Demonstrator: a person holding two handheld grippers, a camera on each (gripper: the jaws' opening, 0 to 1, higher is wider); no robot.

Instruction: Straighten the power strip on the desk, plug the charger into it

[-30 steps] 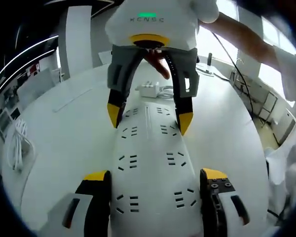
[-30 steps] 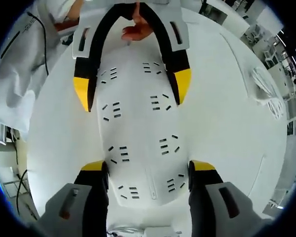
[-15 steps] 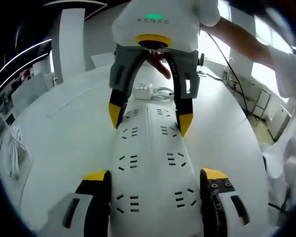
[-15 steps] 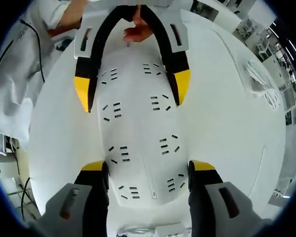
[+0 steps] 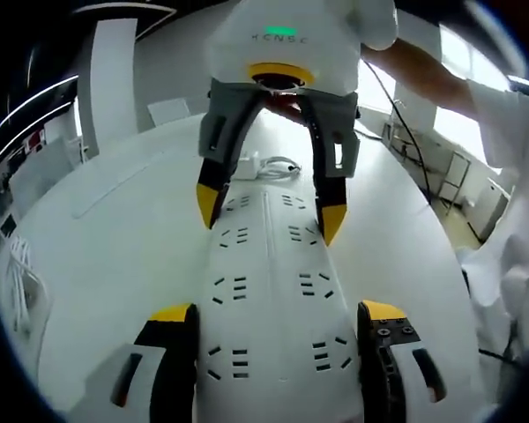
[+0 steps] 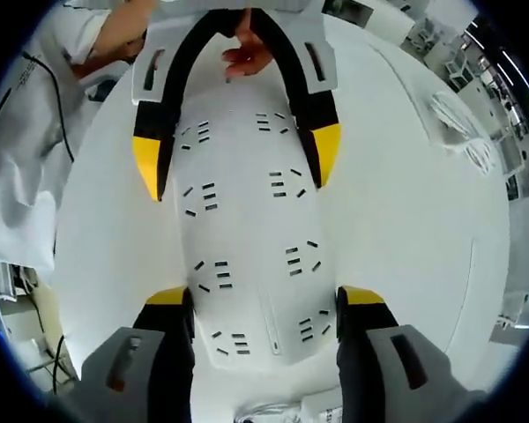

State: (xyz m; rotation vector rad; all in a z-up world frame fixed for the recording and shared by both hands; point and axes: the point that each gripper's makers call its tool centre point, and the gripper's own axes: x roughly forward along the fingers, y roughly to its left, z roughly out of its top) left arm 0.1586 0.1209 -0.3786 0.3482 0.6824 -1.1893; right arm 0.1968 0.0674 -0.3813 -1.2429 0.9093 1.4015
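White plastic multi-socket power strip lies flat on the round white desk, pinched from both ends. Left gripper view, near first: left gripper at 6 o'clock, yellow-tipped jaws pressed against the strip's long sides, pinching it. Further out, 12 o'clock, the right gripper clamps the far end the same way. Beyond that, a small white charger block with coiled white cable sits on the desk just past the strip's end, apart from it. Right gripper view mirrors this: right gripper jaws at 6 o'clock on the strip, left gripper at 12 o'clock, a person's hand behind it. Judgement: straightening step underway, plugging not yet started. To do it well: rotate both ends together as a rigid pair, keep the strip flat on the desk, avoid twisting it, don't sweep the end into the charger. A bundle of white cable lies at 9 o'clock, well apart.
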